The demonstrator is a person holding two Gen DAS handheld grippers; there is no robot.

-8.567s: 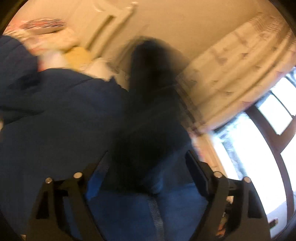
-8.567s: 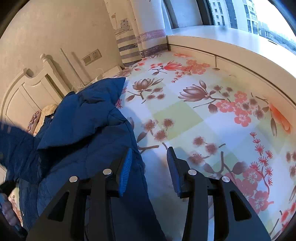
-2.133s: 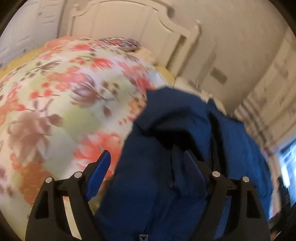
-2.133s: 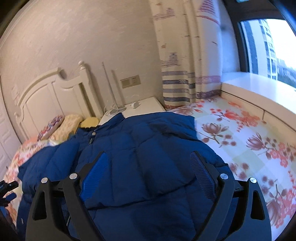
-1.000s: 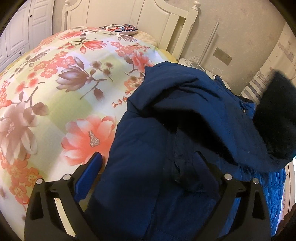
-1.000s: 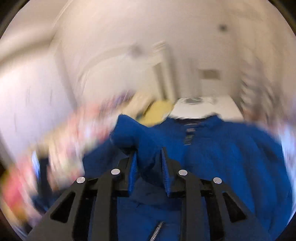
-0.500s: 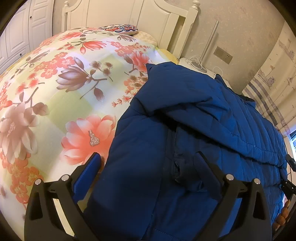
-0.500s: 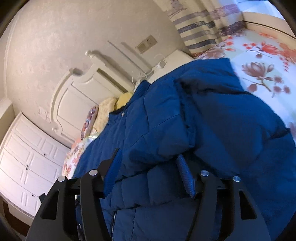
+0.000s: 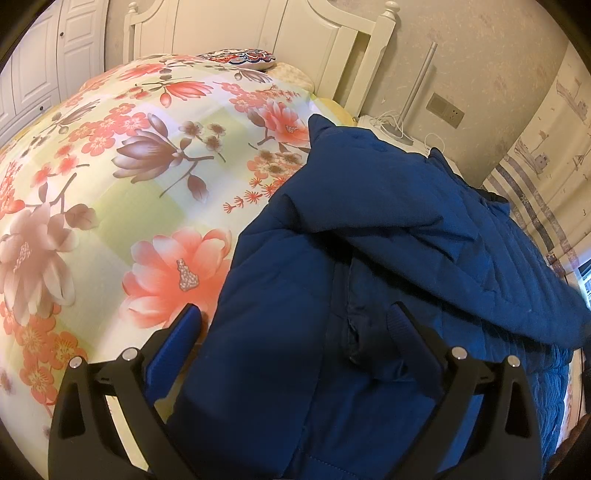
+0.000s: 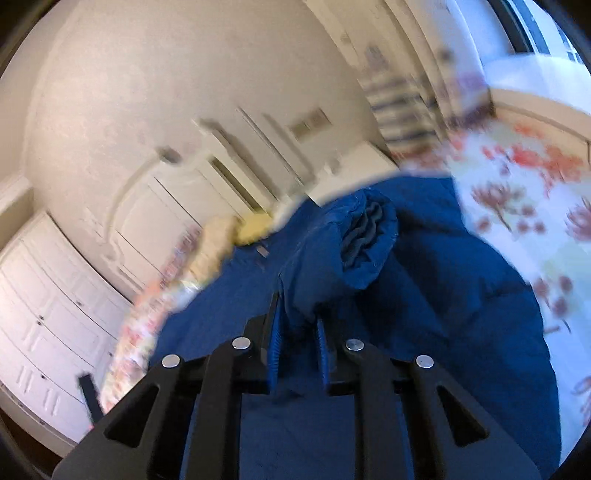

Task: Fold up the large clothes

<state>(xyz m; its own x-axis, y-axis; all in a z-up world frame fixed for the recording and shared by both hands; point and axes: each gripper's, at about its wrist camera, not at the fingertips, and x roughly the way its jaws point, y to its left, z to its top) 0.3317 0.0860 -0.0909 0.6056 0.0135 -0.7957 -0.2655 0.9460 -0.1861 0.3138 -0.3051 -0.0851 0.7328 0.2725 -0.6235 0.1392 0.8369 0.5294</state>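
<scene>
We have the jacket [image 9: 369, 258] spread on the bed [image 9: 110, 184], reaching toward the headboard [image 9: 258, 33], and its puffy sleeve [image 10: 354, 251] could slip free or drag the body askew. Our right gripper [image 10: 297, 345] pinches that raised sleeve; our left gripper [image 9: 295, 332] hangs spread wide over the jacket's edge.

Navy quilted jacket [image 9: 388, 229]; floral pink-green bedspread [image 9: 110, 177].

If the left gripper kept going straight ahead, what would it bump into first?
Most likely the blue jacket. The left gripper is open and the jacket's body fills the space between its fingers; exact depth is unclear.
</scene>
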